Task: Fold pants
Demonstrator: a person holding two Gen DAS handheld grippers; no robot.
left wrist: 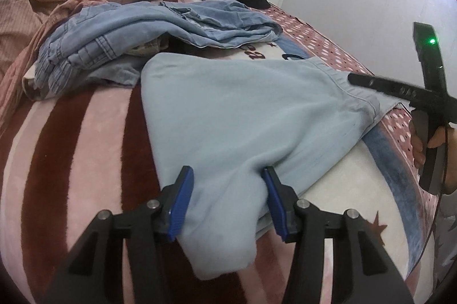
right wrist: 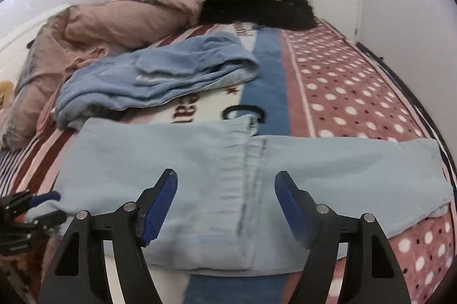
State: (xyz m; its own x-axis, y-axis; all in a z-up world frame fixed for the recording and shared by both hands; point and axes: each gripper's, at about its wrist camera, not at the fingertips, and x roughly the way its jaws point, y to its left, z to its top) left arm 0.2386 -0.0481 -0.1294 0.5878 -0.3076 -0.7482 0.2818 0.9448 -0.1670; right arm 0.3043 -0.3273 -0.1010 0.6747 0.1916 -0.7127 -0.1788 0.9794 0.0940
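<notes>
Light blue pants (left wrist: 234,115) lie spread on the bed, also in the right wrist view (right wrist: 177,161). My left gripper (left wrist: 227,178) is open, its blue pads straddling the leg end of the pants near the bed's front edge. My right gripper (right wrist: 225,184) is open, hovering over the waistband seam (right wrist: 251,175) in the middle of the pants. The right gripper's body shows at the right of the left wrist view (left wrist: 428,92); the left gripper shows at the lower left of the right wrist view (right wrist: 42,204).
A heap of denim clothes (left wrist: 160,30) lies behind the pants. A black garment (right wrist: 262,7) and a pink duvet (right wrist: 114,27) lie farther back. The bedspread (right wrist: 357,92) is dotted pink at the right. A wall and door stand at the right.
</notes>
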